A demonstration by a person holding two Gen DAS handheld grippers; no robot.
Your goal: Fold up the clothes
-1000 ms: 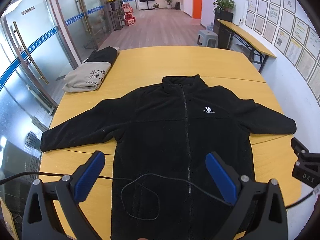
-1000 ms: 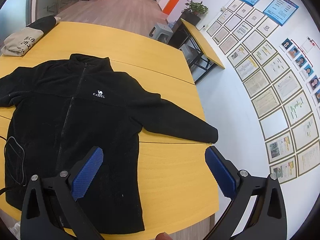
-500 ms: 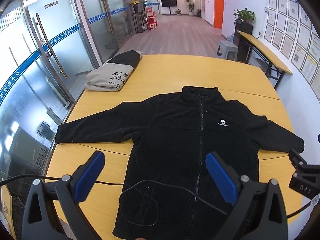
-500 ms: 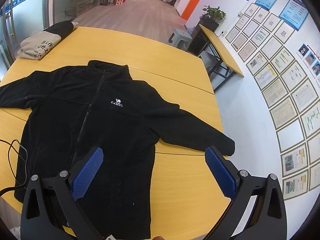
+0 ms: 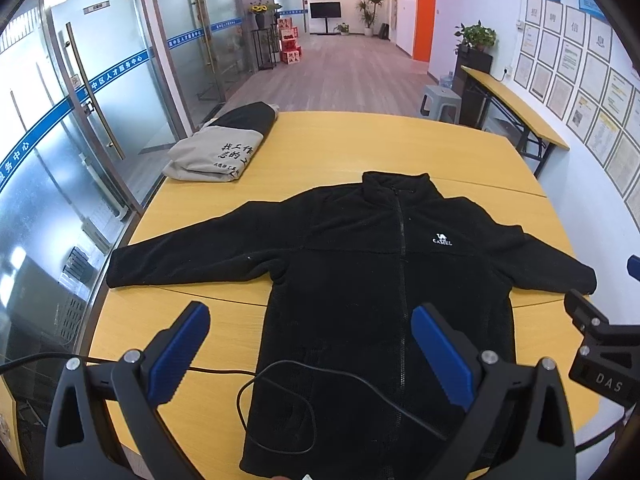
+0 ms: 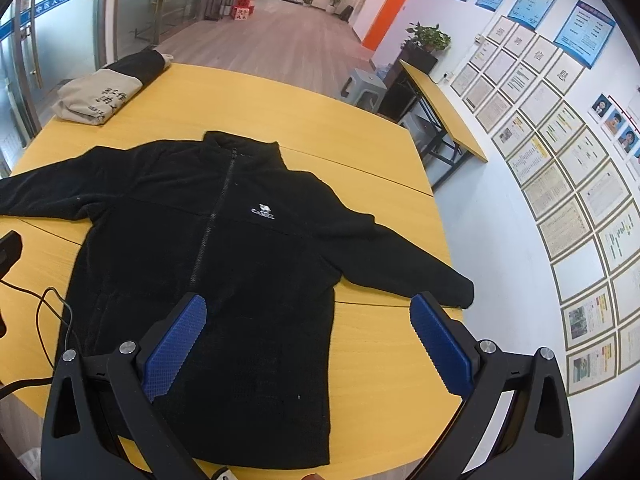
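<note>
A black fleece jacket [image 5: 384,280] lies flat, front up and zipped, on the yellow table [image 5: 360,148], both sleeves spread out; it also shows in the right wrist view [image 6: 224,248]. My left gripper [image 5: 310,332] is open and empty, held above the jacket's hem on its left half. My right gripper [image 6: 308,320] is open and empty above the hem on the right half, near the right sleeve cuff [image 6: 456,284]. The right gripper's body shows at the left wrist view's right edge [image 5: 604,352].
A folded beige and black garment [image 5: 220,148] lies at the table's far left corner, also in the right wrist view [image 6: 104,92]. A thin black cable [image 5: 280,400] loops over the jacket's hem. Glass doors stand left, a framed-paper wall right.
Both grippers have drawn back and risen from the jacket, so more of the table and room shows. The jacket has not moved. Both grippers stay open.
</note>
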